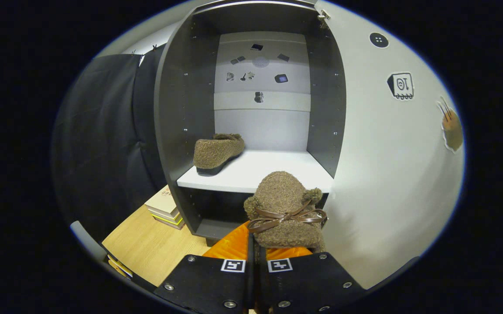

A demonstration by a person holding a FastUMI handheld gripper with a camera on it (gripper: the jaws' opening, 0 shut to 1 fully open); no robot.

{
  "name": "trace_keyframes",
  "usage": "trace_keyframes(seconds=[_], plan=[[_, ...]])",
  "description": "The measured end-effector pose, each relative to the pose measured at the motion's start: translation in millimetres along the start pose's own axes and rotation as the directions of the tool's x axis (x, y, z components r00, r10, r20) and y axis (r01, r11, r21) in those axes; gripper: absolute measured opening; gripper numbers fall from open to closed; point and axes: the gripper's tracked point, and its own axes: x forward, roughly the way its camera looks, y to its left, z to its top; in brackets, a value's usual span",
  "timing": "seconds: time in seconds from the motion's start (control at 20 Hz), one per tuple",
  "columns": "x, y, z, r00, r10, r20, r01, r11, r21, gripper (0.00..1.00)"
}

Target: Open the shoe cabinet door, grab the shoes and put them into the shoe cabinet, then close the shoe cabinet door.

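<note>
2 fleecy brown shoes are in view. 1 shoe (217, 150) already rests on the white shelf (277, 168) inside the open shoe cabinet (181, 109), close to the shelf's front-left corner, against the left wall, sole down.

The second shoe (286, 209) is carried by the gripper (254, 250), just ahead of the fingers and in front of the shelf's front edge, towards its right end. It hangs upright, with a thin leather-like bow (284, 217) across its face.

Handling judgement: the shoe looks light and soft, with a plush pile that compresses under pressure and is unlikely to slip. It is not fragile. The bow is the weak point and should not be used as a hold. The rim at the heel or the collar seems the firmest place to pinch; the present hold appears to be on the lower rim, partly hidden.

Finger state: both fingers are drawn nearly together, clamped on the shoe's lower part, with only a narrow gap between them.

Pose: the gripper points level into the cabinet opening, aimed at the shelf's right half. The cabinet door (391, 165) stands swung open just beside the carried shoe on the right. A wooden floor (155, 248) and stacked books (166, 207) lie low to the left of the cabinet.
</note>
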Motion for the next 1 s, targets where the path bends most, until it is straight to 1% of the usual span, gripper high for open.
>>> trace_keyframes(seconds=[0.2, 0.4, 0.5, 0.65, 1.0], plan=[[40, -7, 32, 1.000, 0.023, 0.007, -0.023, 1.000, 0.008, 0.05], [89, -18, 79, 0.998, 0.039, 0.042, -0.039, 0.999, 0.010, 0.05], [111, -19, 96, 0.997, 0.060, 0.049, -0.061, 0.998, 0.022, 0.04], [143, -21, 107, 0.997, 0.071, 0.042, -0.072, 0.997, 0.021, 0.04], [199, -17, 110, 0.996, 0.089, 0.023, -0.089, 0.995, -0.036, 0.04]])
